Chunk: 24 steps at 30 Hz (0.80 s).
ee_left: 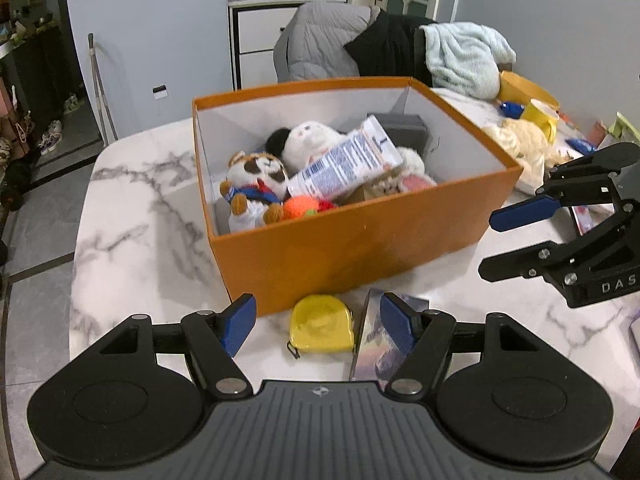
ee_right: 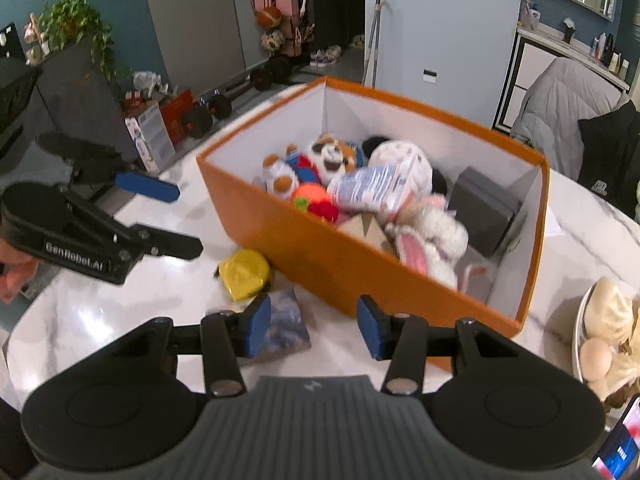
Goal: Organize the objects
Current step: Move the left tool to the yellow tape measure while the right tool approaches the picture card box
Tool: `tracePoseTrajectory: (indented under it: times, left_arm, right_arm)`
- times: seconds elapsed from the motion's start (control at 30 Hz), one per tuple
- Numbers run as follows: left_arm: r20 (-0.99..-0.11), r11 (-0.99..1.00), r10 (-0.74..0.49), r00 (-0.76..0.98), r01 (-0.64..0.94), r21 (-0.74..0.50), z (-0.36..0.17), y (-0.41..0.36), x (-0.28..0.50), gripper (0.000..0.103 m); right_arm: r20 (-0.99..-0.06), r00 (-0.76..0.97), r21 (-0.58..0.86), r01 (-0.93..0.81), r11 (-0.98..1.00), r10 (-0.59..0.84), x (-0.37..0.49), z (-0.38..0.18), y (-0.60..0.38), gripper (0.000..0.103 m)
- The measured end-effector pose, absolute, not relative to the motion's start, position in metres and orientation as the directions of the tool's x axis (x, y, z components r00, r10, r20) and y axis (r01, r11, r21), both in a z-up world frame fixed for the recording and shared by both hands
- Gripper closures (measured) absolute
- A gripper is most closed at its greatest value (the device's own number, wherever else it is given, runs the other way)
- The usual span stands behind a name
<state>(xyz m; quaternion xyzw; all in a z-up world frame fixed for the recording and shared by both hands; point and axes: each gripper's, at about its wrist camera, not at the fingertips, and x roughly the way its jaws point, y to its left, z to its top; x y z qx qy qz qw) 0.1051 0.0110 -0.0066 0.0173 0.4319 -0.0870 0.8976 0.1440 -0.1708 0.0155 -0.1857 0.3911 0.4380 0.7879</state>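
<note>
The orange box (ee_left: 360, 232) sits mid-bench (ee_left: 132, 216), stiff card, already heaped with soft toys. Against its near wall lie a flat printed packet (ee_right: 286, 326), probably light and slippery, best pinched across its edges, and a yellow tape measure (ee_left: 322, 324), hard, compact, likely heavier; grip its flat sides. Left claw (ee_left: 318, 326) and right claw (ee_right: 312, 328) gape wide, holding nothing.

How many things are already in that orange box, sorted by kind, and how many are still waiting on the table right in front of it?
In the orange box:
Plush toys: 3 (raccoon, white round one, bunny)
Printed packet: 1
Grey box: 1
Orange-red ball toy: 1
In front of it:
Yellow tape measure: 1
Picture card pack: 1
Total: 8
</note>
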Motion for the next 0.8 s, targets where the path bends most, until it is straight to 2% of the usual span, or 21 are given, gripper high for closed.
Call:
tracePoseTrajectory:
  times: [0.57, 0.67, 0.8]
  left_arm:
    - [-0.838, 0.992, -0.098, 0.537, 0.118, -0.041, -0.056, 0.014, 0.117, 0.022]
    - [-0.841, 0.992, -0.116, 0.529, 0.102, -0.073, -0.060, 0.014, 0.123, 0.022]
    - [-0.828, 0.993, -0.113, 0.549, 0.086, -0.079, -0.062, 0.009, 0.130, 0.017]
  right_arm:
    - [-0.844, 0.220, 0.037, -0.886, 0.462, 0.488, 0.117, -0.051, -0.151, 0.050]
    - [-0.845, 0.212, 0.046, -0.886, 0.462, 0.491, 0.118, -0.054, -0.149, 0.047]
    - [-0.843, 0.205, 0.063, -0.880, 0.470, 0.497, 0.121, -0.053, -0.149, 0.047]
